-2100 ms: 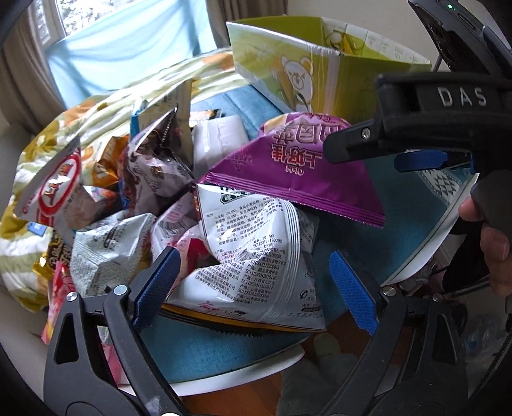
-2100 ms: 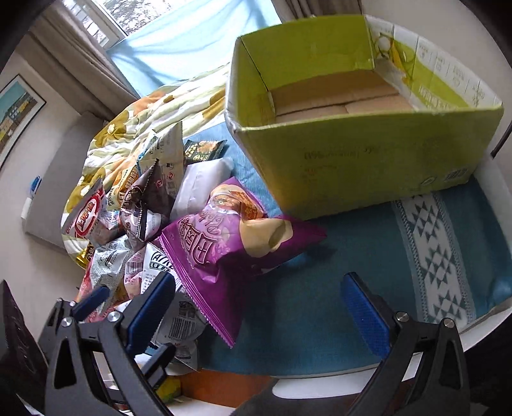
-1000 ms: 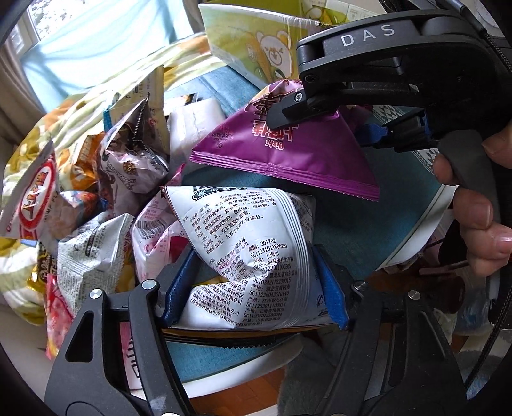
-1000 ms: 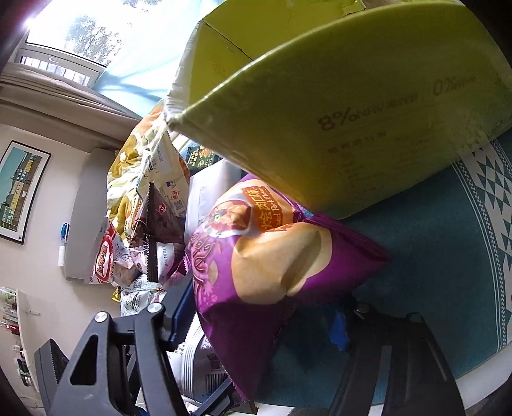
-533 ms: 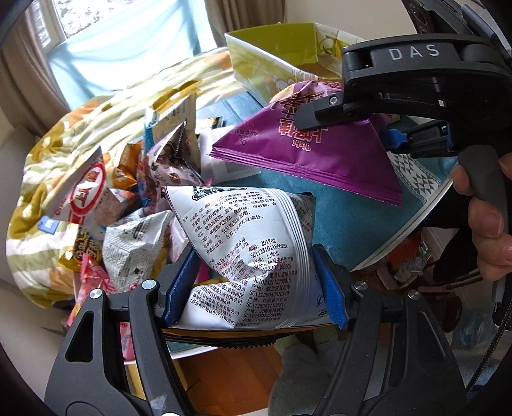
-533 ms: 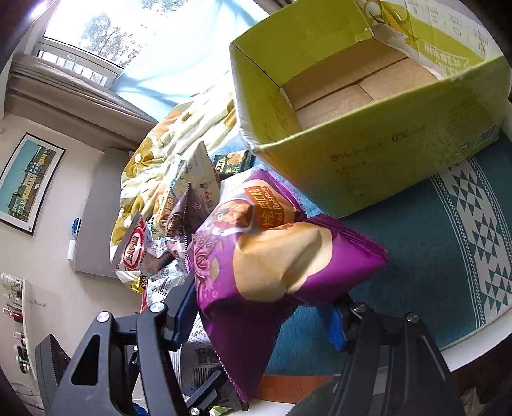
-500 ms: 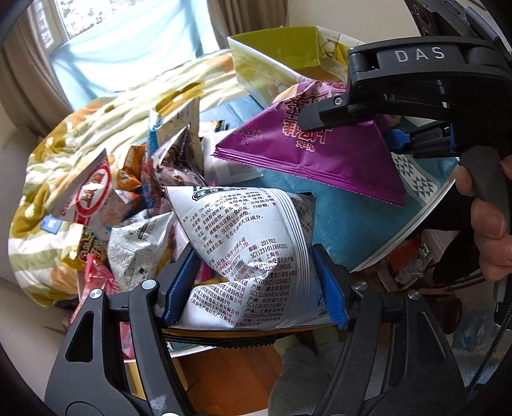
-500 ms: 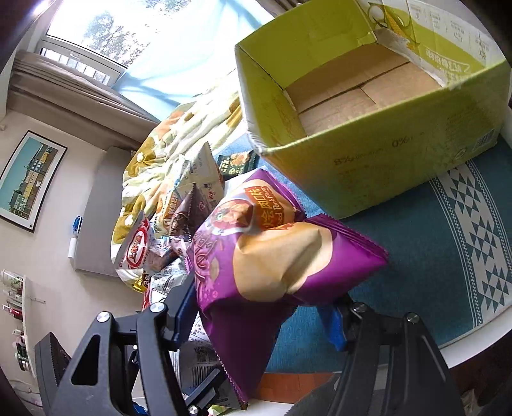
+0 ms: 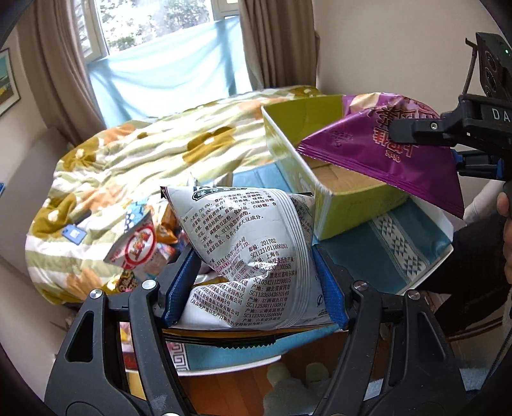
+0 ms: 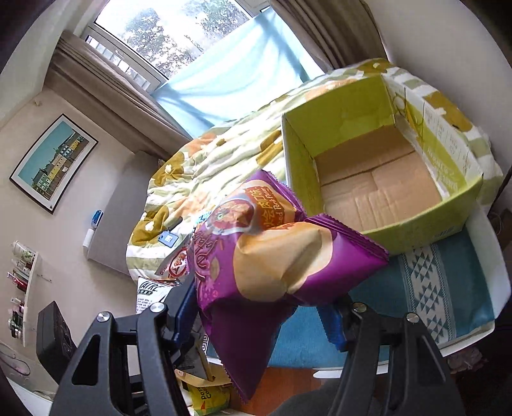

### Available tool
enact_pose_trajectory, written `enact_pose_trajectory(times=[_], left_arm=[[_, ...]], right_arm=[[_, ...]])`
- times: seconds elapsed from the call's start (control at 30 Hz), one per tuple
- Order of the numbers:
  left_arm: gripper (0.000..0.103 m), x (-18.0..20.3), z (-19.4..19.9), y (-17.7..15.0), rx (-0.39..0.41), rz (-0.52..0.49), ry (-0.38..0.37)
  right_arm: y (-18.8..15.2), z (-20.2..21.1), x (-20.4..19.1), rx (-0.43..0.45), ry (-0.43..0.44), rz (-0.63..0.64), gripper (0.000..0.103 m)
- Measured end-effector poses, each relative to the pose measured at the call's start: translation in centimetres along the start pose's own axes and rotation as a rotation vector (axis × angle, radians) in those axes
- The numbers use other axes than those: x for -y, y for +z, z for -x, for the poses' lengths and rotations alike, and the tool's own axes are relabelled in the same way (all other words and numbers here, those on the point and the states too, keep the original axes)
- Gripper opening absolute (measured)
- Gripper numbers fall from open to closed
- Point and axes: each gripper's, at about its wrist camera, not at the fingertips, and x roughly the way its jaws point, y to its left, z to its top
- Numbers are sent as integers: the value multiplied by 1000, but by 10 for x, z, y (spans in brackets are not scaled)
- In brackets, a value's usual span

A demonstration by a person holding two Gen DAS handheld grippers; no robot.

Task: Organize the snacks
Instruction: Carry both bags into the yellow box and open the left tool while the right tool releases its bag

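Observation:
My left gripper point(image 9: 256, 284) is shut on a white snack bag point(image 9: 252, 256) printed with black text, held above the table. My right gripper point(image 10: 262, 307) is shut on a purple chip bag point(image 10: 272, 256) and holds it up beside the near left corner of an open green cardboard box point(image 10: 416, 230). The box floor point(image 10: 377, 188) is bare cardboard. In the left wrist view the purple bag point(image 9: 384, 150) hangs over the box point(image 9: 339, 204) at the right. A pile of other snack bags point(image 9: 140, 246) lies to the left, mostly hidden by the white bag.
The box stands on a white table point(image 10: 492, 281) with a blue patterned cloth point(image 10: 432, 288). A bed with a flowered quilt point(image 9: 144, 153) lies behind the table. A window with curtains point(image 9: 153, 28) is at the back. Wooden floor point(image 9: 240, 384) shows below.
Both grippers have risen with their bags. The purple bag has moved toward and over the green box. The white bag is now lifted clear of the snack pile.

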Motion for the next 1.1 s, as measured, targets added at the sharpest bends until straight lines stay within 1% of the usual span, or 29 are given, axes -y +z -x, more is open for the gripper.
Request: enact_pose_trajectory(times=[0.13,0.27,0.4,0.53,0.6,0.73,0.83,0.9,0.93,0.97,1.03,1.1], left_arm=[[67,2,-12,48,38,-1,-13],[67,12,-37,98,66,-30,-14],[67,24,-74,143,69,-52,-67],[67,40,-123,181,35,-78,-130],[67,44,-152,196,3,-79,-160],[67,51,-205,217,-51,-86,-187],[67,58,-235,227,-73,-89,-207],[70,62,-249,228,-87,-94,-209],[74,64,-256,229,-96,-96,-204],[86,66,-259,229,-103,-97,-192],[100,66,-260,226,-94,-97,-181],[101,64,-257,225,-82,-98,-196]], right_arm=[[28,21,2,61,-38,46,61],[61,32,9,120,-79,60,61],[98,32,21,167,-128,60,61],[126,24,34,178,-171,49,61],[140,18,42,181,-191,30,61],[168,2,60,181,-259,-6,61],[183,-13,73,164,-324,-10,61],[189,-22,84,151,-360,-19,61],[191,-27,89,143,-369,-27,61],[193,-30,94,137,-375,-38,61],[196,-36,103,126,-385,-58,61],[196,-39,109,115,-391,-75,61]])
